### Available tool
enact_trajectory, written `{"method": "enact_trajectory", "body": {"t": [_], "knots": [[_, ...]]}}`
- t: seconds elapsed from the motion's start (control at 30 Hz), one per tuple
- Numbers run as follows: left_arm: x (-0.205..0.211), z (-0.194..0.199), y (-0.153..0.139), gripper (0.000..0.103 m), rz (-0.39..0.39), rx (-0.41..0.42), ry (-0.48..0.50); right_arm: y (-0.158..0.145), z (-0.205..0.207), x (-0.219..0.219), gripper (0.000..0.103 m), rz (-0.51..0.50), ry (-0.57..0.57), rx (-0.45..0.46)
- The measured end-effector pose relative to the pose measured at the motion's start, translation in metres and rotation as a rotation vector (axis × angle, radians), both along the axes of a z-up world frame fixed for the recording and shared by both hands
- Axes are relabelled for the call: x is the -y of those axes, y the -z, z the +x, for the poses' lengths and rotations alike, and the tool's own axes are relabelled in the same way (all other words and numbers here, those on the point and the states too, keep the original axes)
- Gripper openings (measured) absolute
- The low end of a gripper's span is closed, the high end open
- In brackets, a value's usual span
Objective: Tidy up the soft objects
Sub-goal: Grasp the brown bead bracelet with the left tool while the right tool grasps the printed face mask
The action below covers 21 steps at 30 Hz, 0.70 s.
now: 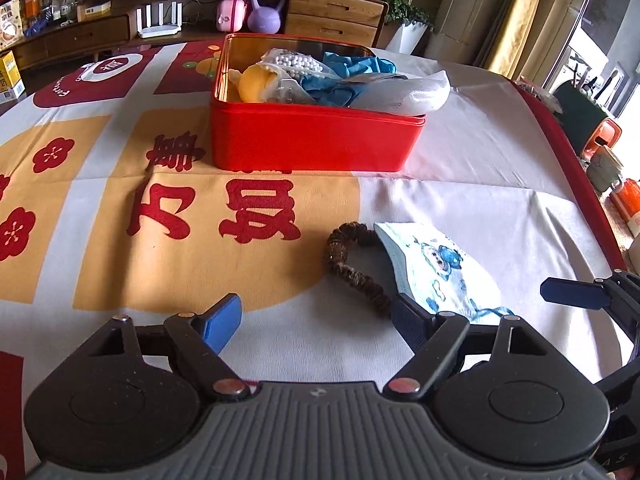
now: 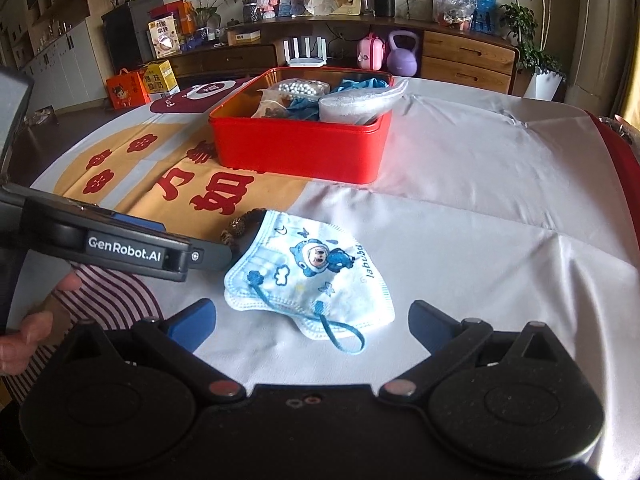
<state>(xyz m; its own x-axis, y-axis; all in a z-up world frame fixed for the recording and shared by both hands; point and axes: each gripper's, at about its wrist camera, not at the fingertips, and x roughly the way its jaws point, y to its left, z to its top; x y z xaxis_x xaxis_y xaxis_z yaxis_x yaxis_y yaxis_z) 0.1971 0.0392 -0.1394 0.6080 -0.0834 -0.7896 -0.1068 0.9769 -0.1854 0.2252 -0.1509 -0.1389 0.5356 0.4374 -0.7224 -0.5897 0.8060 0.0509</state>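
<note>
A red tin box [image 1: 312, 140] [image 2: 296, 152] stands on the table and holds several soft items: a bag of white beads, a yellow item, blue cloth and a white pouch. A child's face mask [image 1: 440, 268] [image 2: 308, 276] with blue cartoon print lies flat on the cloth. A brown scrunchie [image 1: 352, 268] [image 2: 240, 228] lies beside it, partly under its edge. My left gripper [image 1: 316, 320] is open and empty, just short of the scrunchie. My right gripper [image 2: 312, 324] is open and empty, its fingers on either side of the mask's near edge and ear loop.
The table has a white, yellow and red printed cloth [image 1: 180, 208]. A wooden sideboard [image 2: 460, 56] with a purple kettlebell [image 2: 402, 58] and a pink case stands behind. The left gripper's body [image 2: 120, 244] and a hand show at the right wrist view's left.
</note>
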Motion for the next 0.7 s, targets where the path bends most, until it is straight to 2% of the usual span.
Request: {"method": "enact_trajectory", "body": {"t": [0.17, 0.3, 0.47, 0.57, 0.63, 0.7], "knots": [[0.005, 0.014, 0.005, 0.082, 0.011, -0.004, 0.012, 0.001, 0.02, 0.001, 0.102, 0.033, 0.026, -0.027], [0.01, 0.022, 0.008, 0.082, 0.031, 0.003, 0.016, 0.008, 0.032, -0.002, 0.102, 0.016, 0.038, -0.031], [0.017, 0.026, 0.012, 0.081, 0.095, 0.022, 0.042, 0.016, 0.039, -0.005, 0.101, -0.014, 0.037, -0.027], [0.022, 0.027, 0.014, 0.081, 0.138, 0.036, 0.055, 0.019, 0.038, -0.007, 0.096, -0.033, 0.026, -0.017], [0.026, 0.026, 0.015, 0.074, 0.174, 0.046, 0.068, 0.021, 0.036, -0.009, 0.086, -0.05, 0.02, -0.009], [0.03, 0.025, 0.016, 0.067, 0.195, 0.06, 0.087, 0.024, 0.035, -0.01, 0.083, -0.061, 0.013, -0.01]]}}
